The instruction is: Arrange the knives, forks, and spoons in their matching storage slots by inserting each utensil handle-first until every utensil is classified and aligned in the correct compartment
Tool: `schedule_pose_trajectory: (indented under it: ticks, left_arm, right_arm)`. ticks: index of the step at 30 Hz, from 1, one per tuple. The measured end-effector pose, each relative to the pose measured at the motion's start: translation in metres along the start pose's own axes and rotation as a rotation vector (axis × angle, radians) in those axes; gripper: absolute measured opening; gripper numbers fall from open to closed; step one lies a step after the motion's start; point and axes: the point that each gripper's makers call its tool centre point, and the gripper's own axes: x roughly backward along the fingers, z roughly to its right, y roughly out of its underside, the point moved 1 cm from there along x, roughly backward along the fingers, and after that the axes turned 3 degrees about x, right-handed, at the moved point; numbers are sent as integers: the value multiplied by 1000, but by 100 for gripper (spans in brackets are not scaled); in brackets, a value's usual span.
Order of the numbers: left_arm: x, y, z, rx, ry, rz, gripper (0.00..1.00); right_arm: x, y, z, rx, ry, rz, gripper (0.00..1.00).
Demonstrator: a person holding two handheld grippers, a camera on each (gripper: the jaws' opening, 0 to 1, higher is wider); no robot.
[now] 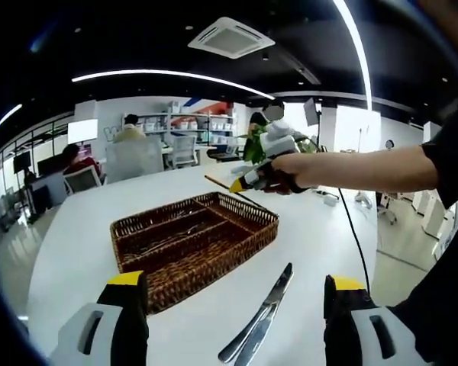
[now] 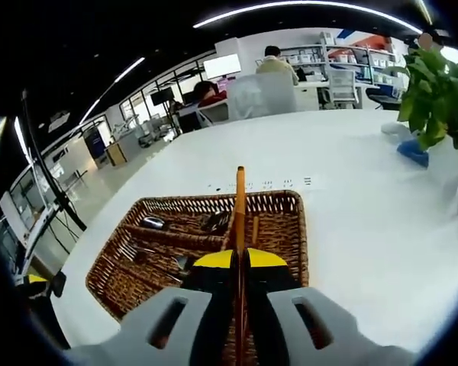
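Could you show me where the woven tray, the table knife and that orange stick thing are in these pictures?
wicker tray (image 1: 248, 236): left gripper view, on its near right wall.
knife (image 1: 269, 301): left gripper view, mid-blade, lying on the white table.
orange-handled utensil (image 2: 240, 200): right gripper view, on its shaft above the tray.

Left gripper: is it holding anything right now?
No: in the left gripper view the left gripper stands open and empty, the knives lying on the white table between its jaws, beside the wicker tray.
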Motion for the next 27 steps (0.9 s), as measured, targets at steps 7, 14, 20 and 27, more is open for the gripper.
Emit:
schedule_pose_trajectory:
  ticks: [7, 14, 20, 27]
  left_arm:
    - [3, 0, -3, 0, -5, 4, 100]
    - [8, 1, -8, -2, -20, -2, 100]
    - [9, 0, -9, -2, -32, -4, 100]
    - [5, 2, -6, -6, -26, -16, 100]
  right_arm:
    - [-15, 8, 3, -2, 10, -36, 3]
    - [-28, 17, 11, -13, 27, -64, 3]
    - [-34, 29, 12, 26, 35, -91, 3]
    - [-36, 38, 16, -19, 52, -106, 3]
